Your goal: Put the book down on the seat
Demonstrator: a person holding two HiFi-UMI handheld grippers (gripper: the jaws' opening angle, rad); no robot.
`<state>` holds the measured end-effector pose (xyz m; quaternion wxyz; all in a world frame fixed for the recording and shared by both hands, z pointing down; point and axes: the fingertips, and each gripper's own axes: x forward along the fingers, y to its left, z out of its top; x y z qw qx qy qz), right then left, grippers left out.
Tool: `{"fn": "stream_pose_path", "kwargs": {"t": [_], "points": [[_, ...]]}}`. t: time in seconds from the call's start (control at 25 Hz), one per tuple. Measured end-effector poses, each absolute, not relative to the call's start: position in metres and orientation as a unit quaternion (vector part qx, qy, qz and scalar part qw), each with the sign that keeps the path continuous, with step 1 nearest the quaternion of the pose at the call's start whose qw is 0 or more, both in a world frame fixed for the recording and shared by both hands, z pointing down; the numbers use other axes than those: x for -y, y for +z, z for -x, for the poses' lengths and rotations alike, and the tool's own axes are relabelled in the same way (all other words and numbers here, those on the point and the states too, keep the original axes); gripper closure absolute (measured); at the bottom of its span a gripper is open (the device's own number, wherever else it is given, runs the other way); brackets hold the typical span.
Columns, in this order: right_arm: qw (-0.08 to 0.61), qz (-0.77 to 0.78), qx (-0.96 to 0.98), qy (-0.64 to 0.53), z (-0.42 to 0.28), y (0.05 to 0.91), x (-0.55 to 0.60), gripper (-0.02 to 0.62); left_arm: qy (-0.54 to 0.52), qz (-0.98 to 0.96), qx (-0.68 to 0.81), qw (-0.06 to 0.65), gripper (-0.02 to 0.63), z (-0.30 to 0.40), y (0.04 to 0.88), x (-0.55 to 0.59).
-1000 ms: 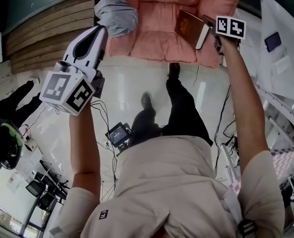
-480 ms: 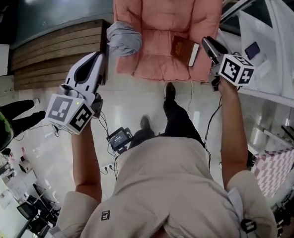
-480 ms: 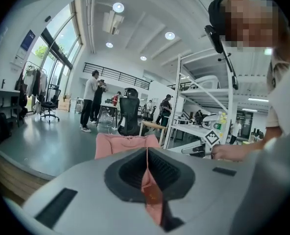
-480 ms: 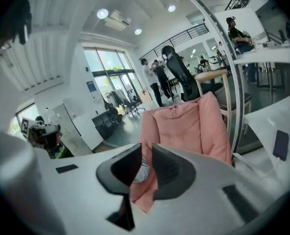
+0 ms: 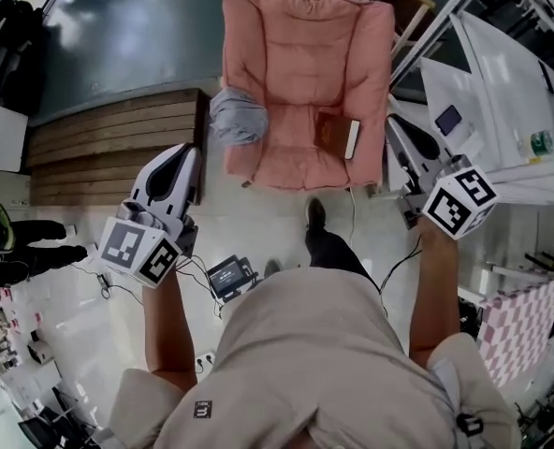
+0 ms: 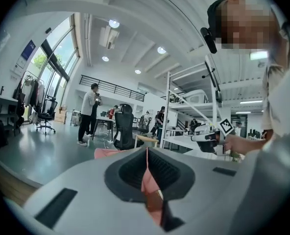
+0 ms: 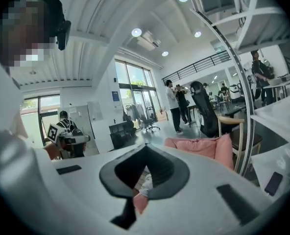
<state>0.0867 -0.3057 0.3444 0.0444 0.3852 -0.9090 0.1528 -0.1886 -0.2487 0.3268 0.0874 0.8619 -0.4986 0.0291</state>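
Observation:
A brown book [image 5: 337, 137] with white page edges lies flat on the seat of the pink armchair [image 5: 286, 82], toward its right side. My right gripper [image 5: 395, 127] hovers off the chair's right arm, a little apart from the book, shut and holding nothing. My left gripper [image 5: 187, 153] is out in front of the chair's left corner, also shut and holding nothing. In the left gripper view the jaws [image 6: 146, 153] meet with only a pink sliver of chair behind them. The right gripper view shows my right gripper [image 7: 146, 150] shut, with the pink armchair [image 7: 204, 147] beyond.
A grey bundle of cloth [image 5: 236, 118] rests on the chair's left arm. A wooden platform [image 5: 109, 143] lies to the left and a white rack with a table [image 5: 502, 82] to the right. Cables and a small device [image 5: 228, 277] lie on the floor by my foot [image 5: 315, 215].
I have stepped back from the armchair, which now shows whole. The right gripper has drawn away from the book, which stays on the seat. The left gripper came back too.

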Motion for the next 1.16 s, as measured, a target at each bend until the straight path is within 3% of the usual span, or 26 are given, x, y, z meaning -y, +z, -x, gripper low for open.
{"fn": "stream_pose_path", "kwargs": {"t": [0.44, 1.16], "points": [[0.052, -0.38, 0.921, 0.07, -0.071, 0.268, 0.222, 0.607, 0.002, -0.874, 0.484, 0.051, 0.597, 0.194, 0.286, 0.191], [0.058, -0.375, 0.923, 0.062, -0.04, 0.257, 0.194, 0.607, -0.004, -0.871, 0.486, 0.069, 0.597, 0.226, 0.298, 0.153]]}}
